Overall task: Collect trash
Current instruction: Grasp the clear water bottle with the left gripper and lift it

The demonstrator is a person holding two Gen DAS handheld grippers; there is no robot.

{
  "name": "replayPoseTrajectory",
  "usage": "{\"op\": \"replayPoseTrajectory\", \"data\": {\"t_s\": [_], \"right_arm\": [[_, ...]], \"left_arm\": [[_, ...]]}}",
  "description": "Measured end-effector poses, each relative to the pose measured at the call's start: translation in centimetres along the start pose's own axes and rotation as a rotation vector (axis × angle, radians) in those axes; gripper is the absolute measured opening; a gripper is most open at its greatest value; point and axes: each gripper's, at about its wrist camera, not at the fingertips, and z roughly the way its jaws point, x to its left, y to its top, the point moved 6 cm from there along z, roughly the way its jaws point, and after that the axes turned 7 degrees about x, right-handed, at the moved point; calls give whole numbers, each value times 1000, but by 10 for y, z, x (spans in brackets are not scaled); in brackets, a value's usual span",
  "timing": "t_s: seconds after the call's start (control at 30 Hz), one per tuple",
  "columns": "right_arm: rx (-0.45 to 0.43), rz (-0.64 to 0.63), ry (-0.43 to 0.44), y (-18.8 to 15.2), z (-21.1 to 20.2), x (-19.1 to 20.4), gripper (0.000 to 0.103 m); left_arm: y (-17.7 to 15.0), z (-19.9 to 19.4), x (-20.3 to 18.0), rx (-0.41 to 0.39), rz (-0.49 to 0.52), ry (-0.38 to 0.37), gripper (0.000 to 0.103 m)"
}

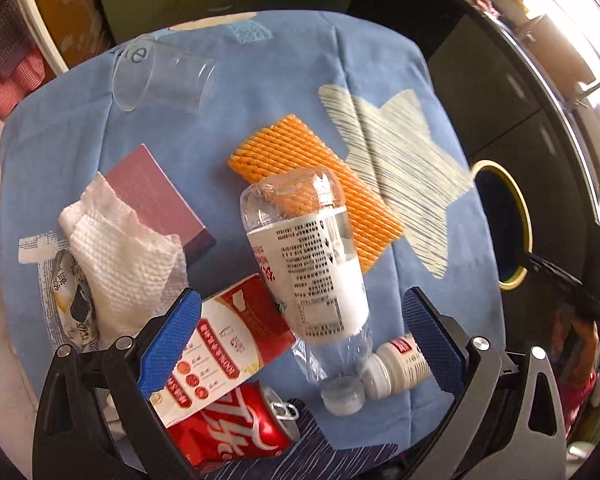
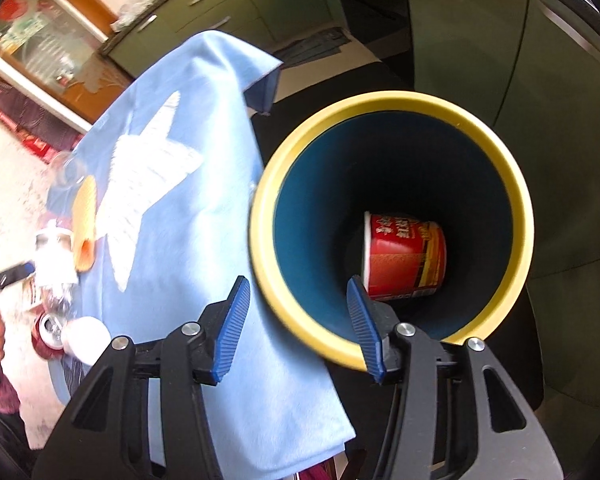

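Black-framed left tongs [image 1: 300,344] and right tongs [image 2: 300,322], ribbed blue pads [image 1: 168,344], silver screw heads, triangular cut-outs.

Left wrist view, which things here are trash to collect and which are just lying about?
Trash job:
plastic bottle
red can
clear cup
tissue
small white bottle
bin, red cup already inside

Lying about:
blue tablecloth
green cabinets
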Motion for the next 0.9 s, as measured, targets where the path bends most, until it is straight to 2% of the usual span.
{"op": "replayPoseTrajectory", "data": {"t_s": [0.2, 0.4, 0.6, 0.9], "right_arm": [[-15, -16, 29, -13, -1, -3, 51], [-19, -12, 53, -17, 5, -9, 51], [-26, -16, 61, -19, 5, -11, 51], [-41, -14, 42, -20, 3, -15, 51]], "left_arm": [[15, 21, -6, 33, -30, 36, 95], [20, 27, -7, 73, -43, 58, 82], [21, 39, -10, 90, -47, 70, 62], [13, 27, -19, 63, -10, 71, 60]]}}
